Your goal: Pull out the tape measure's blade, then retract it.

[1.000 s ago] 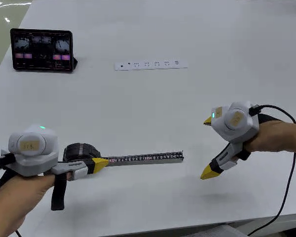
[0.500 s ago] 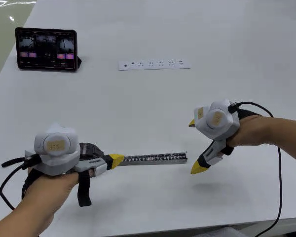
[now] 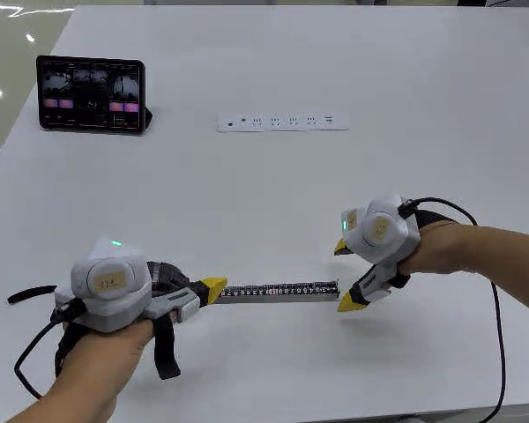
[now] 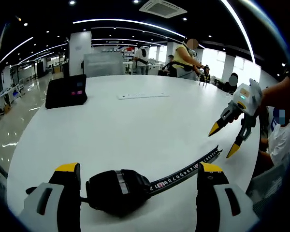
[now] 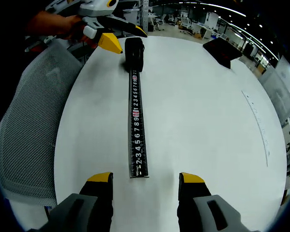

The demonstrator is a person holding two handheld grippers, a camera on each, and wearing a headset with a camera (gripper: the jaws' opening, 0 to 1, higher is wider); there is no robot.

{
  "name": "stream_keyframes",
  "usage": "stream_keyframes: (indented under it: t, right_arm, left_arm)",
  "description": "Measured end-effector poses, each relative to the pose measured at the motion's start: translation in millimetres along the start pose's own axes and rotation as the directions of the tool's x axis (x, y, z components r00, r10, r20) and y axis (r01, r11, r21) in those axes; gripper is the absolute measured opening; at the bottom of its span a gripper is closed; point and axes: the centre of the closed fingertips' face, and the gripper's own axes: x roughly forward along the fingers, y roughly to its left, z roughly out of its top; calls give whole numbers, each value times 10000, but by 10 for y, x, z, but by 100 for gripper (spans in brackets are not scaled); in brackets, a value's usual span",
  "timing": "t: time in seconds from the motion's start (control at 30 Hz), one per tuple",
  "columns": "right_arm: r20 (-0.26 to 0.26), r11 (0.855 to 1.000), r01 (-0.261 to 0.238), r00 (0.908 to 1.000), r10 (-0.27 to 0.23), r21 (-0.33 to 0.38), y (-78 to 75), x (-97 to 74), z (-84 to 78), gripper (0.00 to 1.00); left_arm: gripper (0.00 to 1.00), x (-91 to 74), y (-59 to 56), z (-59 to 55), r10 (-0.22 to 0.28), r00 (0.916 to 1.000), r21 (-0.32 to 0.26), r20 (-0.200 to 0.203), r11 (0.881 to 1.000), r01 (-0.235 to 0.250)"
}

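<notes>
Your right gripper (image 3: 346, 277) has come in from the right over the last second. It is now sitting at the free end of the tape measure's blade (image 3: 278, 291), where earlier it was hanging well off to the right of it. Its two yellow-tipped jaws are standing wide apart, one on the far side and one on the near side of the blade's end, and they are holding nothing. In the right gripper view, the end of the blade is lying just ahead of the gap between the jaws.

About the same length of blade is showing as before, lying flat on the white table (image 3: 247, 194) and running left to right.

Your left gripper (image 4: 137, 170) is waiting at the left end, around the black case (image 4: 118, 191). Its jaws are spread wide with the case lying between them, and they are not visibly pressing on it. A black wrist strap (image 3: 165, 352) is trailing from the case toward you.

A tablet (image 3: 93, 92) is standing at the far left, and a white power strip (image 3: 282, 122) is lying at the far middle, both well apart from the work.

You appear to be lining up to pinch the blade's end and draw it further out. With the case unclamped, it may slide along when you pull.
</notes>
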Motion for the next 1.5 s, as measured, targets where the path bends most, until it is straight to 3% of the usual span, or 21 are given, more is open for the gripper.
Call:
stream_keyframes:
  t: [0.43, 0.7, 1.03, 1.33, 1.5]
  right_arm:
    - [9, 9995, -131, 9999, 131, -275, 21, 68, -28, 36]
    - [29, 9989, -234, 9997, 235, -415, 54, 84, -29, 25]
    - [6, 9978, -253, 9997, 254, -616, 75, 99, -56, 13]
    - [-125, 9991, -227, 9997, 222, -345, 68, 130, -36, 12]
    - [-299, 9995, -244, 9992, 250, 179, 60, 137, -38, 11]
  left_arm:
    - [99, 20, 82, -111, 177, 9995, 105, 247, 9998, -180]
    - [99, 44, 143, -129, 369, 9986, 32, 385, 9993, -370]
    - [99, 63, 128, -111, 330, 9984, 70, 465, 9994, -334]
    - [99, 79, 162, -109, 513, 9974, -91, 506, 9987, -509]
    - [97, 97, 218, -154, 772, 9960, -533, 453, 9958, -747]
